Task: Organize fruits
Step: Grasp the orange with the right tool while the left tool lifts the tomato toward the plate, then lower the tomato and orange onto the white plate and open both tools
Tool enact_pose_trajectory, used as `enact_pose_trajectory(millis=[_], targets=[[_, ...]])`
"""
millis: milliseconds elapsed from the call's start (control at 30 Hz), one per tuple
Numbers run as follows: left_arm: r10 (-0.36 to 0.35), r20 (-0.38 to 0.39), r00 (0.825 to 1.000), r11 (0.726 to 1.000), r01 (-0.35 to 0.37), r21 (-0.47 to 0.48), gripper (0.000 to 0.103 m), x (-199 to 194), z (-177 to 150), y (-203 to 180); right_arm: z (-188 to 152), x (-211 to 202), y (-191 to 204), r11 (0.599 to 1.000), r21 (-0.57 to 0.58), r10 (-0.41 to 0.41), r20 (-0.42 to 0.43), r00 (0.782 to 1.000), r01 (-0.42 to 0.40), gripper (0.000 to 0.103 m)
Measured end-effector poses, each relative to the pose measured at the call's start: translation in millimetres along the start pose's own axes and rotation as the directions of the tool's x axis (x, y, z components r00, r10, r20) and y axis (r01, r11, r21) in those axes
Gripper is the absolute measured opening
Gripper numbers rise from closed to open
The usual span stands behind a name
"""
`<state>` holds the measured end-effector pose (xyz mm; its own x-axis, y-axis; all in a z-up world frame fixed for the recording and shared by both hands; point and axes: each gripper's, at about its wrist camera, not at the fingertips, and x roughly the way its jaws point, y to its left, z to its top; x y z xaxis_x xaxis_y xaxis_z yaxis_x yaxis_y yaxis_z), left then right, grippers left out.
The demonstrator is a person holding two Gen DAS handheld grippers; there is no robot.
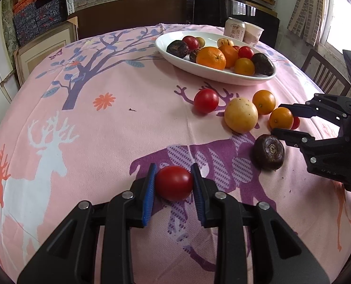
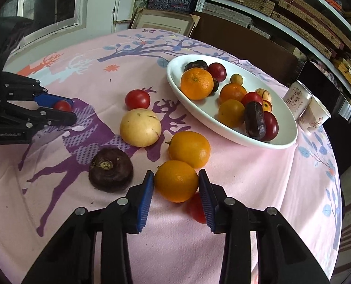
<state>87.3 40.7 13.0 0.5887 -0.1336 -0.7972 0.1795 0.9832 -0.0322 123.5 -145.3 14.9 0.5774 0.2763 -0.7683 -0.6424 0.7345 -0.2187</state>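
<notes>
Your left gripper (image 1: 174, 182) is closed on a small red tomato (image 1: 174, 183), both blue pads pressing its sides, and it sits low over the purple deer print of the pink cloth on the desk (image 1: 99, 130). Your right gripper (image 2: 176, 181) is clamped on a small orange (image 2: 176, 181), 1 pad on each side; another red tomato (image 2: 195, 207) lies partly hidden just beneath and behind it. The held tomato is a little wider than tall, its long axis running from pad to pad; the orange is nearly round, so no axis can be told. Near the right gripper lie a second loose orange (image 2: 189, 149), a pale yellow fruit (image 2: 140, 127), a dark brown fruit (image 2: 110, 169) with its stem scar turned up, and 1 more red tomato (image 2: 137, 99). The white oval plate (image 2: 175, 75) stands farther back, its long axis slanting toward the can (image 2: 297, 99) and paper cup (image 2: 314, 116) at the desk's far edge, and it carries oranges, red tomatoes and dark fruits. Behind the desk you have shelves of patterned boxes (image 2: 246, 4) and a window (image 2: 50, 2).
</notes>
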Motion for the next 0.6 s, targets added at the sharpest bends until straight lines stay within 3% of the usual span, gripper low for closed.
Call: enact_pose_trajectory(millis=[200,333,600], targets=[[0.002,-0.004,1.0,1.0,-0.002,0.0,0.028,0,1,-1,2,-5,-11,0.994,0.091,0.056,0.014,0.998,-0.057,0.038],[0.0,0.029,1.0,1.0,-0.001,0.029,0.028,-12,13,-9,3,-24,-23,0.984,0.142,0.097,0.077,0.992,-0.107,0.038],[-0.004,0.145,0.989,0.997,-0.008,0.082,0.028,-23,93,-38,38,-47,-63,0.974,0.211,0.032,0.235,0.972,-0.083,0.038]])
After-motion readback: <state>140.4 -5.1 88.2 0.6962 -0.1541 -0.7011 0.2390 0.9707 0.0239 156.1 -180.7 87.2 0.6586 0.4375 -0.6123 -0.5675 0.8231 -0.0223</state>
